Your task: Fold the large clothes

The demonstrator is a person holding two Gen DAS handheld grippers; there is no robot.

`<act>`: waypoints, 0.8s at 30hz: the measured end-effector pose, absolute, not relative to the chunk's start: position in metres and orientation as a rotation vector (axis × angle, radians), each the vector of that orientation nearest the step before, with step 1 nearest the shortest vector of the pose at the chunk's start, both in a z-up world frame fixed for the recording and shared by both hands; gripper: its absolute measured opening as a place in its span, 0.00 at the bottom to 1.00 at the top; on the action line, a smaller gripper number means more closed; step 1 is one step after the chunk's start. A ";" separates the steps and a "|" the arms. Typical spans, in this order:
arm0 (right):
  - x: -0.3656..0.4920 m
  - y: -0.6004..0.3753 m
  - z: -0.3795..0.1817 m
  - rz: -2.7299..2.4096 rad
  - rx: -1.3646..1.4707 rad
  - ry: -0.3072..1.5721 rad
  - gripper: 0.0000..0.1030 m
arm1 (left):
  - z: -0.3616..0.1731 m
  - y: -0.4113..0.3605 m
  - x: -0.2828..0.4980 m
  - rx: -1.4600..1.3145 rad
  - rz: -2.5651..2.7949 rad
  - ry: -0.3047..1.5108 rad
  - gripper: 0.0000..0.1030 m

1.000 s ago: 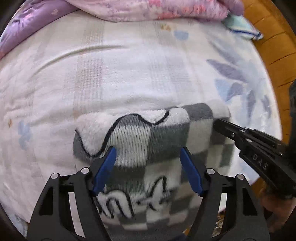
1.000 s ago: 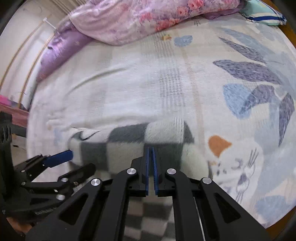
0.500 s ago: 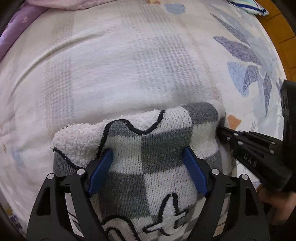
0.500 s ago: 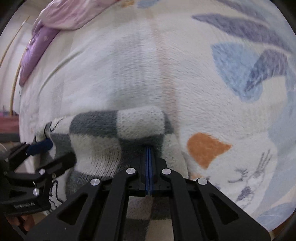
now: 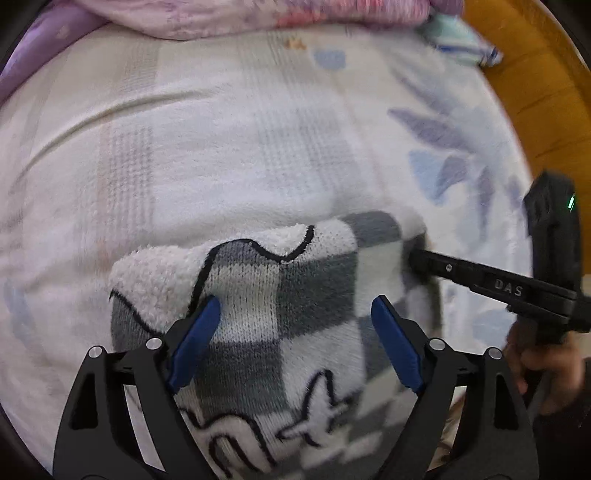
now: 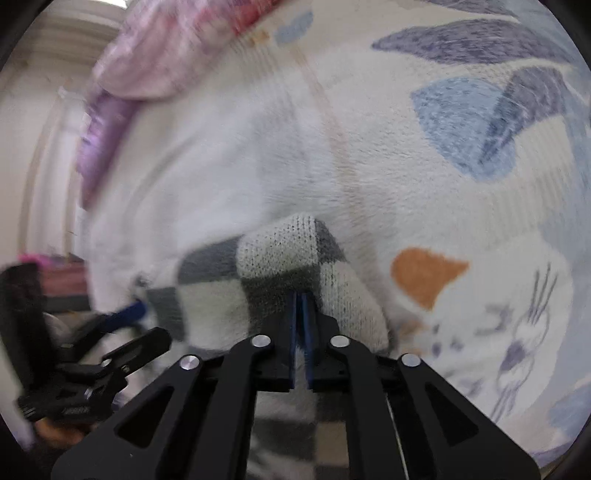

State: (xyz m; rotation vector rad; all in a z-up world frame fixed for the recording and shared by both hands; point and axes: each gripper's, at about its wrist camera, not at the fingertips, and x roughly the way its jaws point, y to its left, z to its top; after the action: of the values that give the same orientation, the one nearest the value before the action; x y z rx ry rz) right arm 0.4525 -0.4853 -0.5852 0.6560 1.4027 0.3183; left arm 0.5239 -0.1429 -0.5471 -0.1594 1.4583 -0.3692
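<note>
A grey and white checkered knit sweater (image 5: 295,295) with black outlined patterns lies folded on the bed near the front edge. My left gripper (image 5: 295,339) is open, its blue pads (image 5: 195,339) spread over the sweater's top. My right gripper (image 6: 301,310) is shut on the sweater's right edge (image 6: 288,254); it also shows in the left wrist view (image 5: 417,258) at the sweater's right side. The left gripper shows at the lower left of the right wrist view (image 6: 129,314).
The bed is covered by a white blanket (image 5: 258,129) with blue leaf prints (image 6: 480,122). A pink floral quilt (image 5: 258,14) lies at the far end. A wooden bed frame (image 5: 546,92) runs along the right.
Both views shifted with motion blur; the sweater fold stays between the grippers. The right gripper remains clamped on the sweater edge and the left stays open.
</note>
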 end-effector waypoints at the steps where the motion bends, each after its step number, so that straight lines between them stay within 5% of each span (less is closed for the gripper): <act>1: 0.445 -0.489 -0.579 0.317 0.677 1.386 0.41 | -0.540 -0.134 0.519 -0.202 -0.373 1.443 0.82; 2: 0.435 -0.494 -0.573 0.291 0.674 1.373 0.66 | -0.535 -0.125 0.514 -0.238 -0.370 1.428 0.82; 3: 0.425 -0.498 -0.568 0.274 0.661 1.363 0.70 | -0.530 -0.114 0.507 -0.278 -0.357 1.412 0.82; 14: 0.304 -0.508 -0.635 0.249 0.796 1.612 0.72 | -0.571 -0.048 0.407 -0.411 -0.133 1.526 0.83; 24: 0.285 -0.512 -0.676 0.289 0.969 1.561 0.85 | -0.614 -0.036 0.367 -0.564 -0.113 1.580 0.91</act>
State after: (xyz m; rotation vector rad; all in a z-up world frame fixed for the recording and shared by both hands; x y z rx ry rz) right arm 0.2848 -0.5117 -0.6756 0.9690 1.5606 0.2887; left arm 0.3672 -0.0357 -0.6139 -0.5637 1.5802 -0.1128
